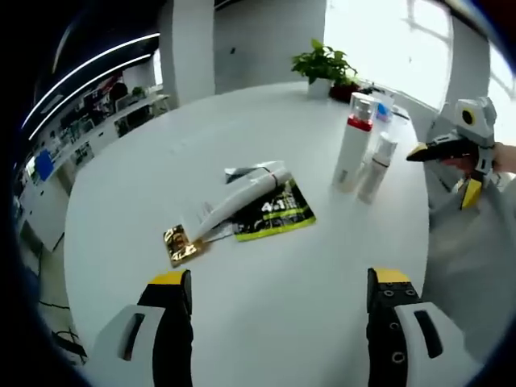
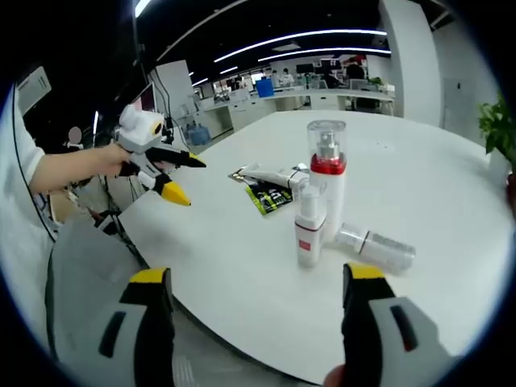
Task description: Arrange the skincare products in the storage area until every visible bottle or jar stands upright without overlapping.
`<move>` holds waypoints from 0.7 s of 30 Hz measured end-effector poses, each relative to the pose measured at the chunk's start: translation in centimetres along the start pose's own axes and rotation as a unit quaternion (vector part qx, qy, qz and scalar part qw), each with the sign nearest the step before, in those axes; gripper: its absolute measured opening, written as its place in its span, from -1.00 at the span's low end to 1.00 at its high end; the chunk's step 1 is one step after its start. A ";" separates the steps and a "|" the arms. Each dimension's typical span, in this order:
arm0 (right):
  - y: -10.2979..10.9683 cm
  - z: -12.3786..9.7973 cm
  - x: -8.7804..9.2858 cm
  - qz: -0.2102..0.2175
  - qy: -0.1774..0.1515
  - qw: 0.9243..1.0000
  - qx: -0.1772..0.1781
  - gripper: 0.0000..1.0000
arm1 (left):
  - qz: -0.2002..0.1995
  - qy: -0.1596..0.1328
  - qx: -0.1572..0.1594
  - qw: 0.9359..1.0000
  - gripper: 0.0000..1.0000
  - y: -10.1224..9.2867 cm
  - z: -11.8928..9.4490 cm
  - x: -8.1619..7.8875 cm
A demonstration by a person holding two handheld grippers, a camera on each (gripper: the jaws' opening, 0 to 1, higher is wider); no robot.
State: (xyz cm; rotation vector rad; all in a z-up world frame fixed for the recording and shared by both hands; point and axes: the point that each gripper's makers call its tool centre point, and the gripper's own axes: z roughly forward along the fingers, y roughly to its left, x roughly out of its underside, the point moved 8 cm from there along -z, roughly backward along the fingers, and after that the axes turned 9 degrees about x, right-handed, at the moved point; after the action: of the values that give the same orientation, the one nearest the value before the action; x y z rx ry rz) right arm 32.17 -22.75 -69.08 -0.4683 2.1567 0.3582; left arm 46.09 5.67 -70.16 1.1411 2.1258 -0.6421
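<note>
On the round white table (image 1: 266, 322) a tall white bottle with a red band and clear cap (image 1: 353, 141) stands upright, with a smaller white bottle (image 1: 377, 167) close beside it. A white tube (image 1: 238, 197) lies flat across a black-and-green sachet (image 1: 278, 214), and a gold sachet (image 1: 181, 244) lies at its end. My left gripper (image 1: 278, 298) is open, near the table's edge and short of the tube. The right gripper view shows the tall bottle (image 2: 326, 181), the small bottle (image 2: 309, 226) and a clear bottle lying on its side (image 2: 375, 246). My right gripper (image 2: 258, 290) is open with nothing between its jaws.
A potted plant (image 1: 322, 64) stands at the table's far edge. The right gripper (image 1: 443, 173) hovers just off the table, right of the bottles. The left gripper (image 2: 187, 179), held by a hand, hangs open over the table's left edge. Office desks lie beyond.
</note>
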 end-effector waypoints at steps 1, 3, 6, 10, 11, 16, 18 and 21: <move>0.0 0.0 0.0 0.000 0.000 1.000 0.000 0.75 | 0.009 0.005 -0.001 1.000 0.70 0.5 0.2 -0.2; 0.0 0.0 0.0 0.001 0.001 1.000 0.000 0.75 | 0.032 0.014 -0.004 0.999 0.64 1.5 0.6 -0.7; 0.0 0.0 0.0 0.004 0.002 1.000 -0.001 0.75 | 0.045 0.029 -0.001 0.999 0.60 3.1 1.6 -1.6; -0.1 0.0 0.0 0.007 0.002 1.000 0.001 0.75 | 0.069 0.047 0.008 0.996 0.55 4.6 2.9 -2.8; -0.1 0.0 0.0 0.008 0.002 1.000 0.001 0.75 | 0.072 0.051 0.012 0.996 0.54 4.8 3.2 -3.0; 0.0 0.2 0.2 0.008 0.006 1.000 -0.004 0.74 | 0.094 0.080 0.032 0.992 0.45 6.3 4.7 -4.0; 0.0 0.3 0.2 0.008 0.008 1.000 -0.005 0.74 | 0.101 0.089 0.037 0.990 0.39 6.9 5.3 -4.5; 0.0 0.3 0.2 0.006 0.009 1.000 -0.004 0.74 | 0.115 0.106 0.045 0.987 0.34 7.7 6.0 -5.1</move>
State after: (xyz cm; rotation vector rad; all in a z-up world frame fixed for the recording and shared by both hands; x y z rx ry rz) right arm 32.28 -22.66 -69.44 -0.4648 2.1768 0.3718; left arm 56.62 2.73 -71.47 1.5391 2.1112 -0.5334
